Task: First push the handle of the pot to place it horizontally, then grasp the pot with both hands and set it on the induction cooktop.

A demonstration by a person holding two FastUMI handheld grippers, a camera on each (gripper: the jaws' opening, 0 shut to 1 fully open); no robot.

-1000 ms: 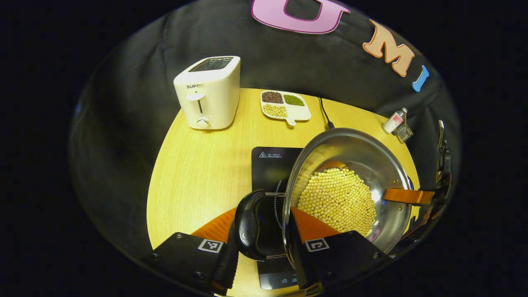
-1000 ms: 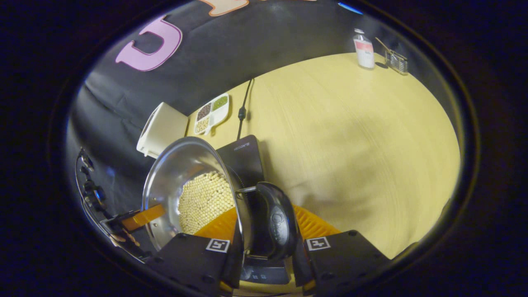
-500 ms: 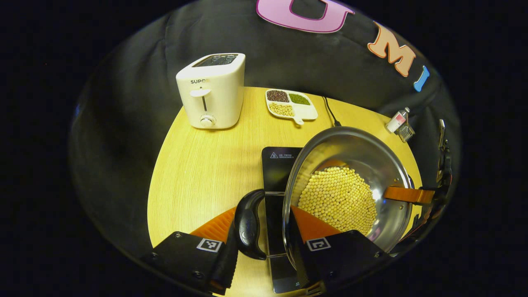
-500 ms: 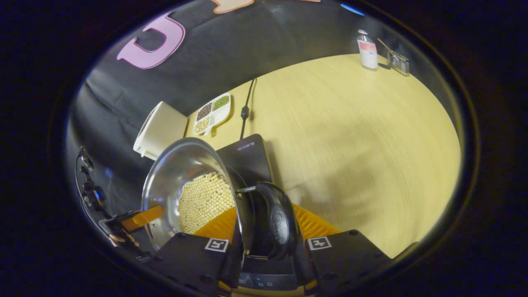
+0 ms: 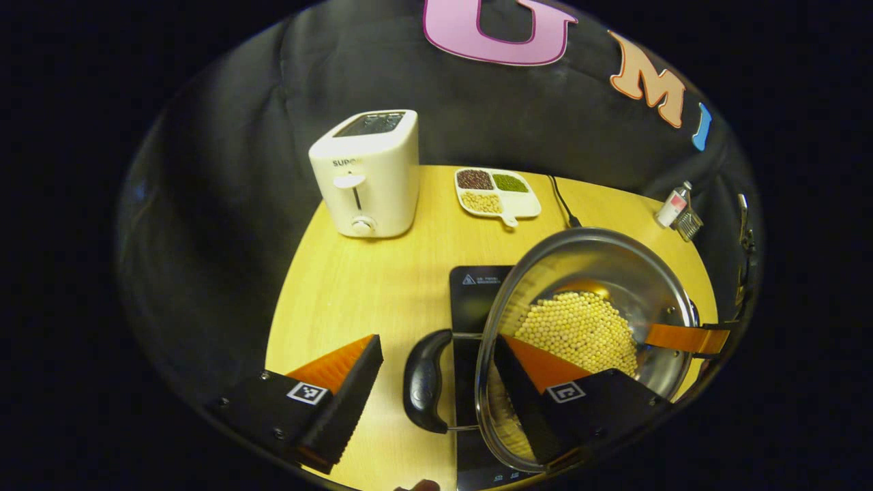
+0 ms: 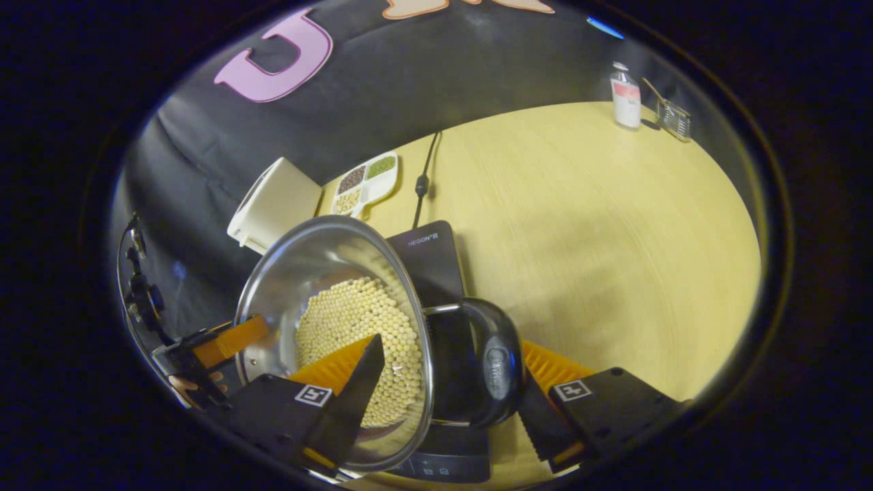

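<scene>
The pot (image 5: 600, 273) is covering most of the induction cooktop (image 5: 470, 293), and the cooktop's control strip (image 6: 436, 467) is running off the bottom of the right gripper view. The toaster (image 6: 273, 204) is partly hiding behind the pot's rim there. Far back on the bench (image 6: 580, 204), the small bottle (image 6: 625, 95) and the wire piece (image 6: 672, 117) beside it are too small to identify.

One table (image 5: 341, 300) carries one pot (image 5: 600, 259) with two black handles, one seen in the left gripper view (image 5: 424, 382) and the other in the right gripper view (image 6: 496, 372). There are one induction cooktop (image 5: 474, 293), one toaster (image 5: 365, 174), one divided dish (image 5: 498, 192) with four compartments, three of them filled, one small bottle (image 6: 625, 95), one small wire rack (image 6: 672, 117) and one power cord (image 6: 423, 181).
</scene>
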